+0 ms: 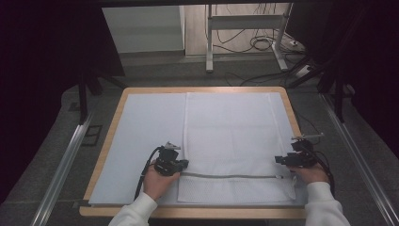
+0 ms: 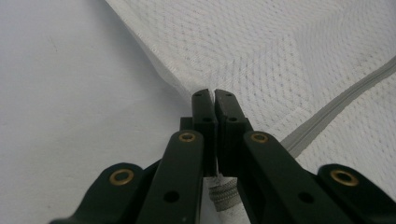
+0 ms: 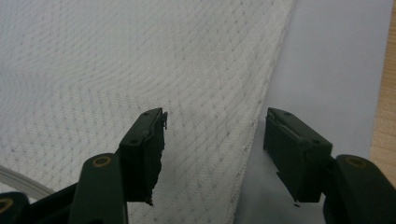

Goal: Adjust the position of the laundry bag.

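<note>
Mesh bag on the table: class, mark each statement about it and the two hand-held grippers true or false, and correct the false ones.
1. The left hand-held gripper is shut at the edge of the white mesh bag. True.
2. The right hand-held gripper is clamped on the bag. False: its jaws stand apart, over the bag's edge.
3. A grey zip runs across the bag near the person's side. True.
4. The bag hangs off the table's far edge. False: it lies flat on the pale blue sheet.
</note>
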{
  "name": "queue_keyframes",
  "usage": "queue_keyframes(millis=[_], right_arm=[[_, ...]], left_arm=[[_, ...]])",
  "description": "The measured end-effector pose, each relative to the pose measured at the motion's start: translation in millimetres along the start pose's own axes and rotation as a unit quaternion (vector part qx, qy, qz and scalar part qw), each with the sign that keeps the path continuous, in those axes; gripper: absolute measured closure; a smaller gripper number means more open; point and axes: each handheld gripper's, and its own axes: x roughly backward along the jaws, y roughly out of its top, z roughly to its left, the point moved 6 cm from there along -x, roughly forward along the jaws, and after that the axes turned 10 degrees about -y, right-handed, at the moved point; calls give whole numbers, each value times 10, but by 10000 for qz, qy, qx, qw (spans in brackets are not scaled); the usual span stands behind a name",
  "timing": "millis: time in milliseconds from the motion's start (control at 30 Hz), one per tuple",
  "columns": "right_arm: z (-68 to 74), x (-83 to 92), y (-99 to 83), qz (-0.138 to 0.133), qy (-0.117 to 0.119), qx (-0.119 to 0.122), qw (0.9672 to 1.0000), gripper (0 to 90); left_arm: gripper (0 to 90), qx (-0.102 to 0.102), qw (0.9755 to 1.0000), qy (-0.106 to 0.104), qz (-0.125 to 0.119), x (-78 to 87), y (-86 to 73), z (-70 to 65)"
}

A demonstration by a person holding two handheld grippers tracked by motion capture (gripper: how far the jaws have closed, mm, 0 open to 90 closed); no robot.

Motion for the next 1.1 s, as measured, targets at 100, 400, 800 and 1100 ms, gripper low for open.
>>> queue_keyframes(millis=[100,400,800,1100], right_arm=[[5,-11,-8,47,15,47,10000,436],[38,-12,-13,80,-292,371,9989,594],[45,-20,-1,55,-307,517,9982,870],[27,-22,7,21,-220,493,9985,875]], left_arm=[[890,-12,10000,-6,-5,3,3,-2],[891,-15,10000,-10,-26,4,6,-8],[891,-18,10000,-14,-44,7,8,-8],[891,-5,10000,-36,-76,13,16,1]])
